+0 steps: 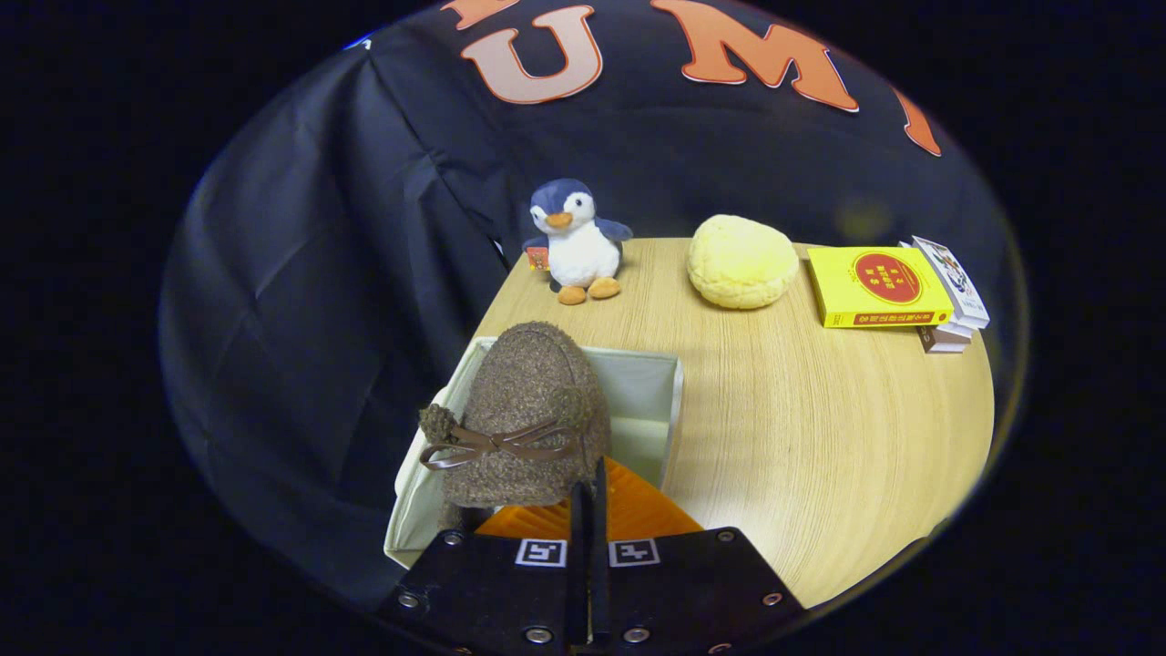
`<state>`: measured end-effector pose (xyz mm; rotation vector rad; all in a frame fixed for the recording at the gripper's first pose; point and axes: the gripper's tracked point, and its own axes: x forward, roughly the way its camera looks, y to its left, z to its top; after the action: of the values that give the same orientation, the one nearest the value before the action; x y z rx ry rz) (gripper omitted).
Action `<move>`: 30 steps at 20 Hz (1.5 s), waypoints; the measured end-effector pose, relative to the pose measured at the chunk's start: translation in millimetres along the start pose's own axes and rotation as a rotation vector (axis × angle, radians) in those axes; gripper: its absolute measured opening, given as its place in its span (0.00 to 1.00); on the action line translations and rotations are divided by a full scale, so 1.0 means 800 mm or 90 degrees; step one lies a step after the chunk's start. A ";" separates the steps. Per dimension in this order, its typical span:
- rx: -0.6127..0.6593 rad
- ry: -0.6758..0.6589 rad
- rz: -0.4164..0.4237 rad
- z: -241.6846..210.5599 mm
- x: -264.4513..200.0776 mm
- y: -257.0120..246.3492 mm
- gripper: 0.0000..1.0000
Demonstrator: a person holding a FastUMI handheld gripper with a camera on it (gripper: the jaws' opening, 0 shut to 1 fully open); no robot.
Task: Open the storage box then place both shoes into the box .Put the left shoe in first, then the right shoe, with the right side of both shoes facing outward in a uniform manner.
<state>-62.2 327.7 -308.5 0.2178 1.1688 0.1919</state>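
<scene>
— Where's the shoe now?

— The brown fuzzy shoe (528, 410) hangs from the gripper (588, 497), toe pointing away, right over the open storage box (651, 401); the box sits at the near corner of the wooden table (820, 428).

— And the jaws?

— Pressed almost together, with only a thin slit between; I'd judge they're pinching the shoe's heel edge, though the contact itself is hidden.

— So lowering comes next?

— Probably; I'd keep the shoe level, centre it between the box walls, and ease down until the sole rests before letting go; the bow (496, 444) could snag the rim if it drifts sideways. The penguin toy (574, 241), the yellow bun (740, 261) and the books (897, 292) stand well beyond, no bother.
</scene>
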 end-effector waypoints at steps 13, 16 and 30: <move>0.022 0.003 0.081 0.002 -0.043 0.026 0.22; 0.005 -0.070 0.089 0.036 -0.080 0.000 0.31; -0.070 -0.457 -0.011 0.188 -0.271 -0.217 0.88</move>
<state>0.8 93.4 -106.5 0.1586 0.4452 0.1442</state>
